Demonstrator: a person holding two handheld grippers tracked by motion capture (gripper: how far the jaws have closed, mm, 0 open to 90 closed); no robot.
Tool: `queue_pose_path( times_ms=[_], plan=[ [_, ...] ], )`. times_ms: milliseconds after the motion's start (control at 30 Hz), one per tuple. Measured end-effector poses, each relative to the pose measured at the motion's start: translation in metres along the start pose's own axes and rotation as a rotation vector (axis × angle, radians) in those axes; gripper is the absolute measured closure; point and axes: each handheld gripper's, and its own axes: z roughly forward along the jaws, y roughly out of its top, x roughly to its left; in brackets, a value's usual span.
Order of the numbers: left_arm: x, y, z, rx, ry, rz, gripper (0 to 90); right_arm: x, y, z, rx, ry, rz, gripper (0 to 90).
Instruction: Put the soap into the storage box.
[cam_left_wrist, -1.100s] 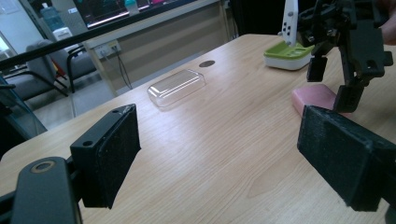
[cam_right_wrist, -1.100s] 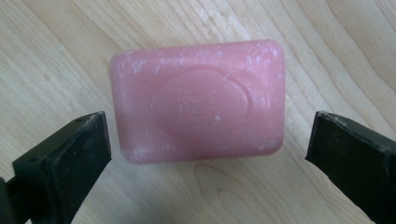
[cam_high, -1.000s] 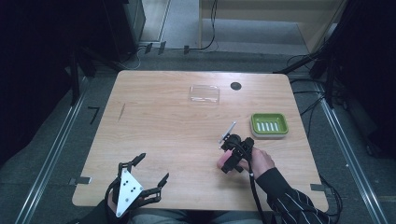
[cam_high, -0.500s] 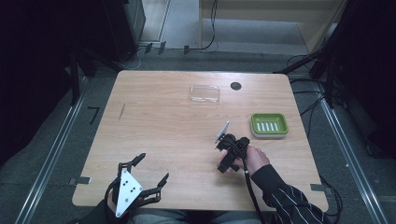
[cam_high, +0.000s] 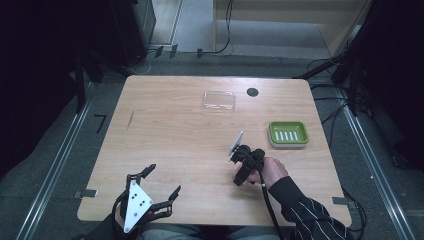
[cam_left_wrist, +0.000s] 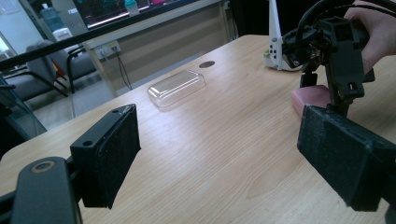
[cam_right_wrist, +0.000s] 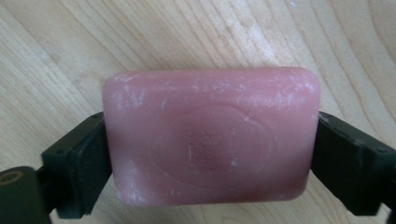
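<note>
Right tool (cam_right_wrist: 210, 154) has just been closing and squeezes the pink soap (cam_right_wrist: 210, 135) by its ends, probably to lift it off the surface (cam_high: 175, 145).

This looks like a lab or a recording room: one bare wooden table (cam_high: 170, 150) stands between metal floor rails (cam_high: 55, 165), with loose cables (cam_high: 225, 30) behind, office chairs (cam_left_wrist: 28, 79) and a monitor (cam_left_wrist: 116, 9) nearby

Overhead and both tool cameras share the table (cam_high: 175, 145).
</note>
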Motion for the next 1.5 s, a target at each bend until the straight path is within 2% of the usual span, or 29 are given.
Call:
queue_pose_path(
  times_ms=[133,500,900,1167,1500],
  plan=[
    [0.0,0.0,0.0,-0.001,-0.001,0.0,13.6,0.001,0.0,-0.001,-0.006,0.002,-0.006,12.9],
    [0.0,0.0,0.0,0.0,0.002,-0.001,13.6,0.004,0.002,-0.001,0.003,-0.023,-0.01,13.4],
    [0.0,0.0,0.0,-0.001,0.003,-0.001,13.6,0.005,0.002,-0.002,0.022,-0.045,-0.037,13.5],
    [0.0,0.0,0.0,-0.001,0.002,0.002,13.6,0.002,0.0,-0.009,0.016,-0.047,-0.034,13.5],
    [0.0,0.0,0.0,-0.001,0.001,0.0,13.6,-0.004,-0.005,-0.015,0.009,-0.046,-0.006,13.5]
  ],
)
